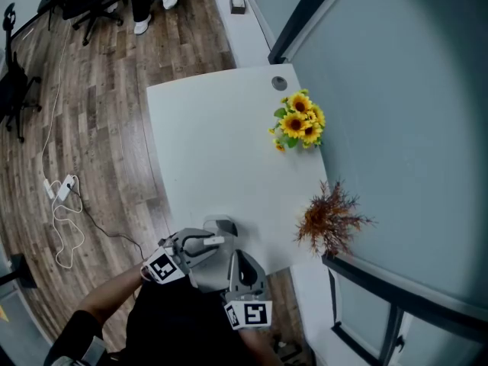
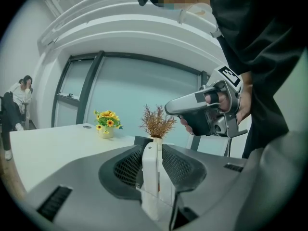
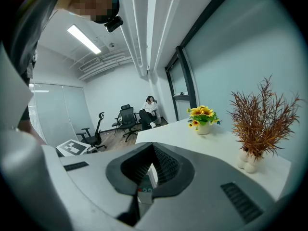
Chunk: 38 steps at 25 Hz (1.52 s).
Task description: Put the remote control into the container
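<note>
Found white remote control (image 2: 150, 177) upright between the wide-apart jaws of the left gripper (image 1: 219, 235) at the table's (image 1: 213, 143) 6 o'clock edge; cannot tell whether inside a container. Noted right gripper (image 1: 243, 256) closed tight beside it, sunflowers (image 1: 300, 119) potted at 2 o'clock, dried sprigs (image 1: 329, 218) in a white vase (image 3: 249, 162) at 4 o'clock.
</note>
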Motion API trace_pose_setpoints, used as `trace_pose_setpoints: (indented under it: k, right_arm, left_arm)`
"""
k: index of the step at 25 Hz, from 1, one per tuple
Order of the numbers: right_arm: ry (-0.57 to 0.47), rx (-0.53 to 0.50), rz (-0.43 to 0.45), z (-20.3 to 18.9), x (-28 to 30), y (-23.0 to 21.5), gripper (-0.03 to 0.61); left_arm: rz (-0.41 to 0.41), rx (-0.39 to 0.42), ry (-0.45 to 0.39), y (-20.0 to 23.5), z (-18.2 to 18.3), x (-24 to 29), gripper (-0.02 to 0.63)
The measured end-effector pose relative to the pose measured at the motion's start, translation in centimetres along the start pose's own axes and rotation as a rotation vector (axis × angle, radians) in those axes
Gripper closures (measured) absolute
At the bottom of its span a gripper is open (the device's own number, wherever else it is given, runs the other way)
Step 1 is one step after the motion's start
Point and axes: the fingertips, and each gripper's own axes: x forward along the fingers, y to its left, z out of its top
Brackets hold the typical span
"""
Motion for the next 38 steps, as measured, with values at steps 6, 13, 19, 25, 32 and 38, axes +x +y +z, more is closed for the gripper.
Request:
trace_pose_setpoints:
  k: [6,13,19,25,32,38]
  right_arm:
    - [-0.011,-0.002,0.002,0.1,-0.2,0.0,0.574]
    - [-0.021,0.003,0.001,0.3,-0.4,0.1,0.573]
    - [-0.037,0.003,0.005,0.5,-0.7,0.1,0.574]
    - [-0.055,0.002,0.016,0.7,-1.3,0.3,0.574]
    - [-0.08,-0.004,0.029,1.2,-2.1,0.5,0.574]
    - [-0.095,-0.014,0.04,1.6,-2.7,0.4,0.574]
  left_arm:
    - [0.002,0.005,-0.005,-0.1,0.5,0.0,0.5]
    - [0.01,0.011,-0.023,-0.1,1.4,-0.5,0.499]
    - [0.019,0.015,-0.029,-0.5,2.4,-1.1,0.499]
    - [0.047,0.038,-0.053,-1.2,3.8,-1.7,0.499]
    - [0.088,0.048,-0.072,-1.7,5.2,-2.2,0.5]
    - [0.126,0.047,-0.1,-2.1,6.3,-2.4,0.502]
